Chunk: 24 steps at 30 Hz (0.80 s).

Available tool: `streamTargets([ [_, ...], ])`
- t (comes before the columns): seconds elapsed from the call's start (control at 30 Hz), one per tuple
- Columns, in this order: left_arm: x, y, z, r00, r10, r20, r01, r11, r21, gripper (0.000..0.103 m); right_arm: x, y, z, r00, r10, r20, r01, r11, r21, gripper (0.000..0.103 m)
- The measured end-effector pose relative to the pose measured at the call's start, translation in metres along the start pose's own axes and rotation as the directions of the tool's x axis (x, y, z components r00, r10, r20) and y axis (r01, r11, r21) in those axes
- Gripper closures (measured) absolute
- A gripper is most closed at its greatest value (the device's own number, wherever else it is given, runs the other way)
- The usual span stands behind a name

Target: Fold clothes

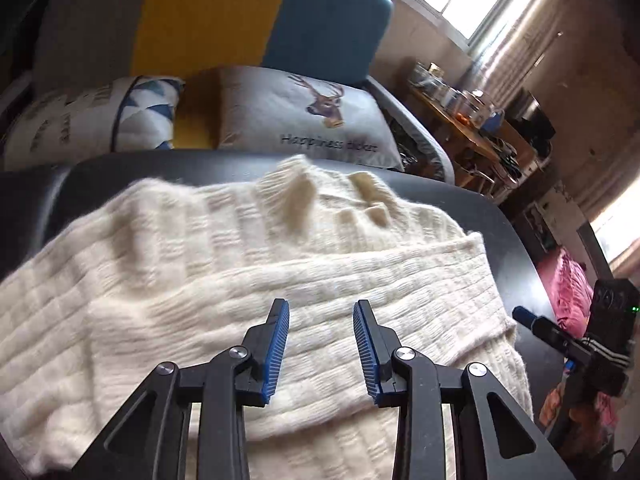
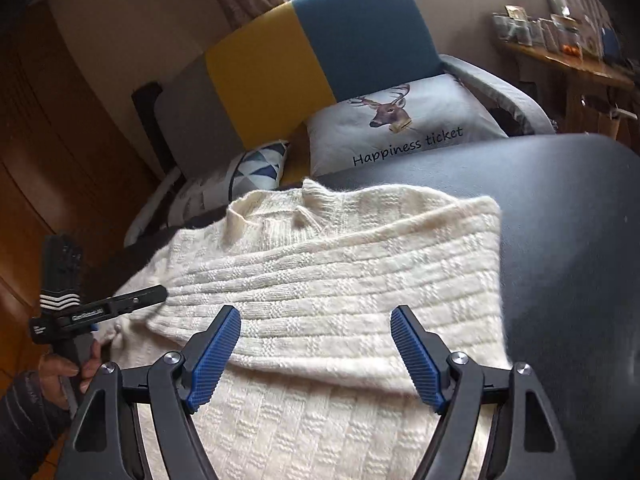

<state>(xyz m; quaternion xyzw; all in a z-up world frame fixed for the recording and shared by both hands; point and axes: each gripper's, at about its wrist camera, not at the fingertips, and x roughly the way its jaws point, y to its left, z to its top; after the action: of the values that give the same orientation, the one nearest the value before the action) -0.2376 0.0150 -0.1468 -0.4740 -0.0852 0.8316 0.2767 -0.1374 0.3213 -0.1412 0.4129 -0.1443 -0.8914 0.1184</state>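
Lying on surface: a cream knit sweater [image 1: 224,264] spread across the dark surface [image 1: 516,248], its collar toward the far edge and one side folded over the body so a straight knitted edge crosses the middle.
Sweater, right wrist view: the folded layer [image 2: 360,280] ends in a thick edge just ahead of the blue pads, with more ribbed knit below it.
Left gripper [image 1: 320,308]: its fingers stand narrowly apart above the fold, nothing between them, pads clear of the knit.
Left gripper seen from the right [image 2: 160,293]: its black tip reaches over the sweater's left edge; a hand [image 2: 66,376] in a dark sleeve grips its handle.
Right gripper [image 2: 316,314]: fingers wide, hovering over the folded layer, holding nothing.
Right gripper seen from the left [image 1: 524,314]: it shows at the right edge, beside the sweater's side.
Behind the surface: a sofa with grey, yellow and teal back panels [image 2: 360,32], a deer cushion [image 2: 404,128] reading "Happiness ticket", and a triangle-patterned cushion [image 2: 260,168].
Far right: a cluttered wooden shelf [image 1: 472,120] and a pink cloth [image 1: 572,292].
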Motion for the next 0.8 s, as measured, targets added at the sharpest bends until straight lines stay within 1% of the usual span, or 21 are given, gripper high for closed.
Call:
streamTargets([
  [0.07,-0.009,0.018,-0.010,1.000,-0.001,0.003,0.001,1.000,-0.029,0.069,0.027,0.012,0.009,0.996,-0.054,-0.075,0.050,0.997,-0.059,0.023],
  [0.1,-0.014,0.023,-0.016,1.000,0.003,0.006,-0.003,0.999,-0.032,0.069,0.039,0.016,0.011,0.991,-0.097,-0.093,0.089,0.992,-0.094,0.023],
  [0.17,-0.015,0.031,-0.020,1.000,0.029,0.011,-0.029,0.999,-0.018,0.069,0.065,0.022,0.015,0.975,-0.186,-0.125,0.164,0.973,-0.164,0.023],
  [0.2,-0.015,0.035,-0.021,0.999,0.042,0.014,-0.042,0.999,-0.012,0.069,0.080,0.024,0.014,0.958,-0.240,-0.157,0.209,0.959,-0.189,0.023],
  [0.23,-0.016,0.038,-0.023,0.998,0.054,0.016,-0.054,0.999,-0.005,0.069,0.089,0.024,0.012,0.950,-0.265,-0.167,0.230,0.952,-0.204,0.019],
  [0.27,-0.012,0.041,-0.023,0.998,0.057,0.016,-0.057,0.998,0.001,0.069,0.090,0.026,0.010,0.952,-0.279,-0.130,0.246,0.943,-0.223,0.019],
  [0.3,-0.009,0.043,-0.024,0.998,0.058,0.016,-0.059,0.998,0.007,0.070,0.091,0.026,0.008,0.950,-0.286,-0.121,0.254,0.940,-0.227,0.018],
  [0.37,-0.010,0.047,-0.028,0.998,0.045,0.039,-0.045,0.999,-0.015,0.070,0.089,0.024,0.005,0.955,-0.279,-0.101,0.254,0.944,-0.210,0.018],
  [0.43,-0.011,0.050,-0.032,0.998,0.032,0.063,-0.030,0.999,-0.036,0.071,0.087,0.025,0.000,0.958,-0.276,-0.073,0.254,0.942,-0.219,0.018],
  [0.5,-0.013,0.054,-0.035,0.997,0.018,0.079,-0.013,0.998,-0.064,0.072,0.086,0.025,0.000,0.960,-0.271,-0.068,0.251,0.944,-0.214,0.018],
  [0.6,-0.025,0.060,-0.034,0.995,-0.018,0.094,0.033,0.987,-0.159,0.071,0.079,0.028,0.002,0.963,-0.260,-0.074,0.242,0.950,-0.195,0.018],
  [0.67,-0.047,0.067,-0.040,0.990,-0.026,0.142,0.060,0.970,-0.238,0.070,0.070,0.030,0.003,0.965,-0.249,-0.080,0.234,0.958,-0.165,0.018],
  [0.7,-0.060,0.072,-0.045,0.985,-0.024,0.173,0.071,0.958,-0.276,0.066,0.059,0.032,0.000,0.973,-0.224,-0.061,0.215,0.968,-0.133,0.018],
  [0.73,-0.076,0.081,-0.053,0.978,-0.025,0.205,0.092,0.941,-0.325,0.063,0.048,0.036,-0.007,0.982,-0.181,-0.048,0.175,0.979,-0.099,0.018],
  [0.77,-0.094,0.095,-0.066,0.972,-0.012,0.236,0.106,0.914,-0.391,0.057,0.037,0.040,-0.013,0.990,-0.137,-0.034,0.135,0.989,-0.066,0.018],
  [0.8,-0.112,0.110,-0.078,0.964,0.004,0.266,0.122,0.882,-0.455,0.054,0.027,0.045,-0.022,0.995,-0.090,-0.030,0.089,0.995,-0.041,0.018],
])
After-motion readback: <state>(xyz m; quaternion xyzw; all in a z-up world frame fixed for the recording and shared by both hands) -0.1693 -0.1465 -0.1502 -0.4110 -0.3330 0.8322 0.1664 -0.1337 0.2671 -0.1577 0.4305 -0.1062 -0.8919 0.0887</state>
